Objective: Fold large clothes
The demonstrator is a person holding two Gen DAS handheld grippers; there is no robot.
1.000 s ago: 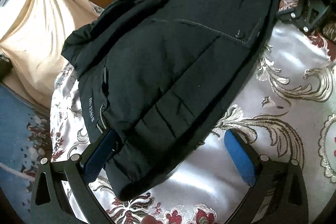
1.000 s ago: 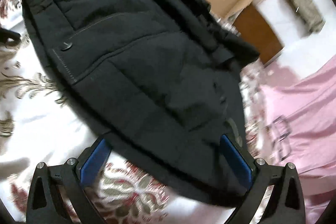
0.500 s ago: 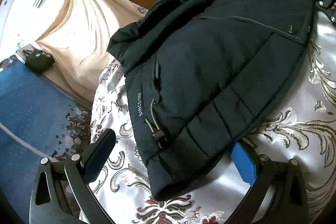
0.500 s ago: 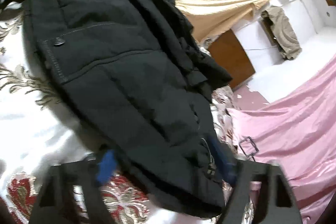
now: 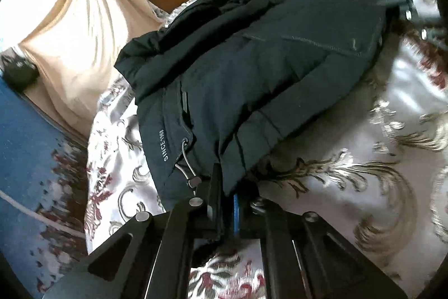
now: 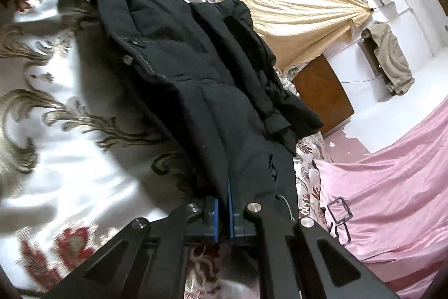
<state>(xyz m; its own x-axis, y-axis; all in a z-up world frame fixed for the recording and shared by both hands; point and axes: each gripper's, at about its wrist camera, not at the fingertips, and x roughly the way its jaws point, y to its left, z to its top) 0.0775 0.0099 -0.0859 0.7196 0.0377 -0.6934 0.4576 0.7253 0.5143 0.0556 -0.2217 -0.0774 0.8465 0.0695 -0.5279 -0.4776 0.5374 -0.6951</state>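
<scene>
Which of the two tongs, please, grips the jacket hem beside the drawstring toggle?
The left tongs: they pinch the black jacket right beside the toggle and "SINCE" lettering; the right tongs hold the far end.

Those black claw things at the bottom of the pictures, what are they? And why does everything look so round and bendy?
They are grippers, a bit like big tongs. A person holds one in each hand. Each has a small camera that looks along its two fingers, and its wide lens bends the picture into a round shape.

One picture is from the left gripper, the other from the right gripper.

On the bed lies a shiny bedspread with swirly leaves and red flowers. On top lies a big dark padded jacket. Beside it is some pink cloth.

Both grippers have just been closing, and now each pinches the jacket's near edge between its blue pads, one at each end. The person is probably about to lift that edge and fold the jacket over.
</scene>
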